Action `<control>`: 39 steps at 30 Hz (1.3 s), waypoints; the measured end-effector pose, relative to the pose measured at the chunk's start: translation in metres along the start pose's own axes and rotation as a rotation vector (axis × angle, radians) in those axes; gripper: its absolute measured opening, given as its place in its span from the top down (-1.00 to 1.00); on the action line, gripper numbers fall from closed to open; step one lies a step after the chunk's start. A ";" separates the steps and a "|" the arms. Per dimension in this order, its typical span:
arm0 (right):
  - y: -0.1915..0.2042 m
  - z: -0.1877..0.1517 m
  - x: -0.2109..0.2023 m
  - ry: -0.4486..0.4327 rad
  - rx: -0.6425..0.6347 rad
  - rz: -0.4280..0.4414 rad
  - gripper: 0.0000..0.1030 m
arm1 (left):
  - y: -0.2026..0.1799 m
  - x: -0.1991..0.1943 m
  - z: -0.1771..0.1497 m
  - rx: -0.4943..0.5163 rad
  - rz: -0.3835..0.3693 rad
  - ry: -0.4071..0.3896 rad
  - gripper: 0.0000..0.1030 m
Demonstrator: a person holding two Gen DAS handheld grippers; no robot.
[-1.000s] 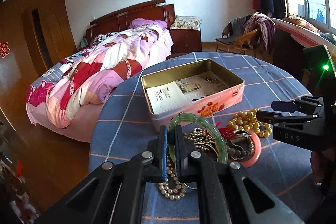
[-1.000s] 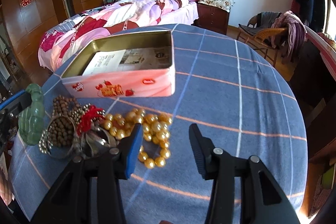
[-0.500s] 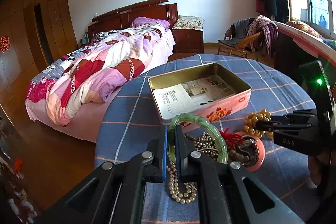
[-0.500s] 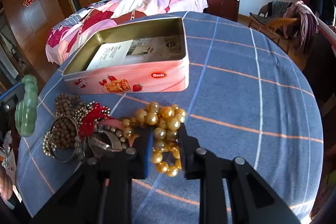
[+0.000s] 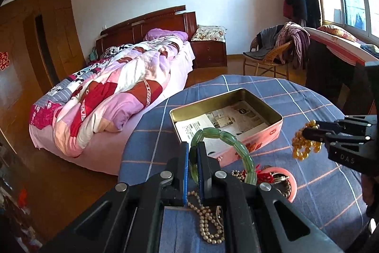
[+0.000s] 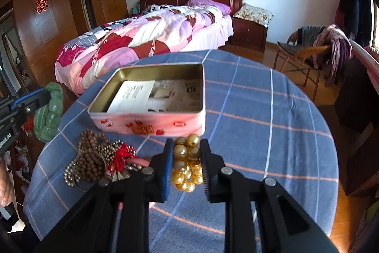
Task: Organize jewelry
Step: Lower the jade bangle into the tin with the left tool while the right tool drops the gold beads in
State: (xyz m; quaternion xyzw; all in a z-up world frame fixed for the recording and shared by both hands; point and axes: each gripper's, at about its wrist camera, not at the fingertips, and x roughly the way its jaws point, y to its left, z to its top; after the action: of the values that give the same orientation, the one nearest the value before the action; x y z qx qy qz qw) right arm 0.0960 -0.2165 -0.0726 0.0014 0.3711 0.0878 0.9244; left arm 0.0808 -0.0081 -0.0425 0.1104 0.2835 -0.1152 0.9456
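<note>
Above the round table's blue checked cloth (image 6: 260, 110), the right gripper (image 6: 186, 165), its jaws just narrowed, clamps a bunch of gold pearl beads (image 6: 187, 158) clear of the cloth. The left gripper (image 5: 193, 172) pinches a green jade bangle (image 5: 227, 141). Beyond both stands the open pink rectangular tin (image 6: 151, 125), paper-lined.

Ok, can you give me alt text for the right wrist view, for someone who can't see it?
The right gripper is shut on a gold bead strand, held above a blue checked tablecloth. Beyond sits an open pink tin; left of it, a jewelry pile and the left gripper holding a green bangle.
</note>
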 end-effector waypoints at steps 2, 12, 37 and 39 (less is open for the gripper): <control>0.000 0.005 -0.002 -0.009 -0.004 0.002 0.53 | 0.002 0.001 0.005 0.002 -0.016 0.002 0.89; 0.003 0.038 -0.003 -0.049 -0.039 0.011 0.53 | 0.008 0.022 0.026 0.035 -0.001 0.003 0.89; 0.015 0.092 0.067 -0.030 -0.083 0.022 0.54 | 0.014 0.116 0.061 0.012 0.058 0.041 0.89; 0.014 0.092 0.076 -0.013 -0.079 0.017 0.53 | 0.013 0.122 0.060 0.010 0.059 0.049 0.89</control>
State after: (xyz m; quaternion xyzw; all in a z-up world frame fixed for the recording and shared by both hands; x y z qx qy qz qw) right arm 0.2110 -0.1848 -0.0572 -0.0312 0.3615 0.1102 0.9253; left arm 0.2144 -0.0313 -0.0604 0.1263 0.3028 -0.0858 0.9408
